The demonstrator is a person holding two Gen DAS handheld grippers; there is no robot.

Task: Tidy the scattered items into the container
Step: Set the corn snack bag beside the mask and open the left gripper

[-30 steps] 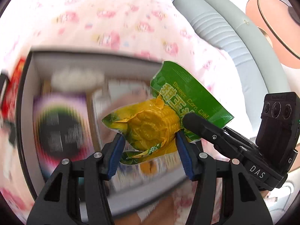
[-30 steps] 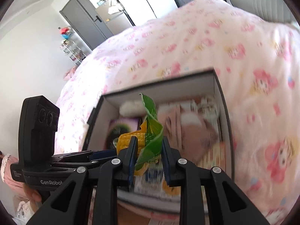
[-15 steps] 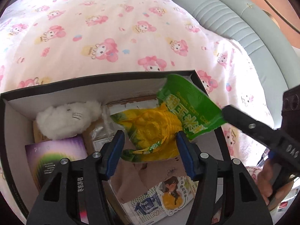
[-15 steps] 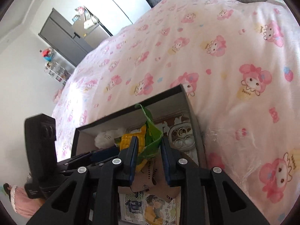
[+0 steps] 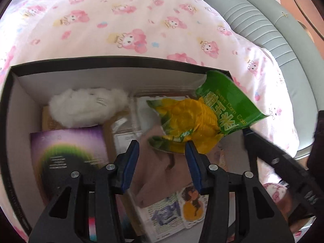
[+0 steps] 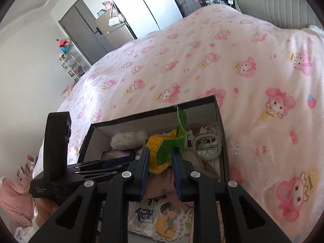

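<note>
A green and yellow sweet corn packet (image 5: 194,119) hangs over the open black box (image 5: 101,64) on the bed. My left gripper (image 5: 162,147) is open, its blue pads apart below the packet, with only the right pad near the packet's edge. My right gripper (image 6: 160,158) has its pads spread, with the packet (image 6: 164,149) between them; they do not press it. The box (image 6: 154,111) holds a white plush (image 5: 87,107), a purple booklet (image 5: 70,151), a clear phone case (image 6: 204,141) and printed cards (image 6: 170,218).
The box sits on a pink cartoon-print bedspread (image 5: 121,20). A grey padded headboard (image 5: 263,26) lies at the right. In the right wrist view, a grey wardrobe (image 6: 85,32) and a shelf (image 6: 70,64) stand at the far wall.
Both grippers and the packet have come lower into the box. The left gripper's pads have let go of the packet, and the right gripper's pads have widened around it.
</note>
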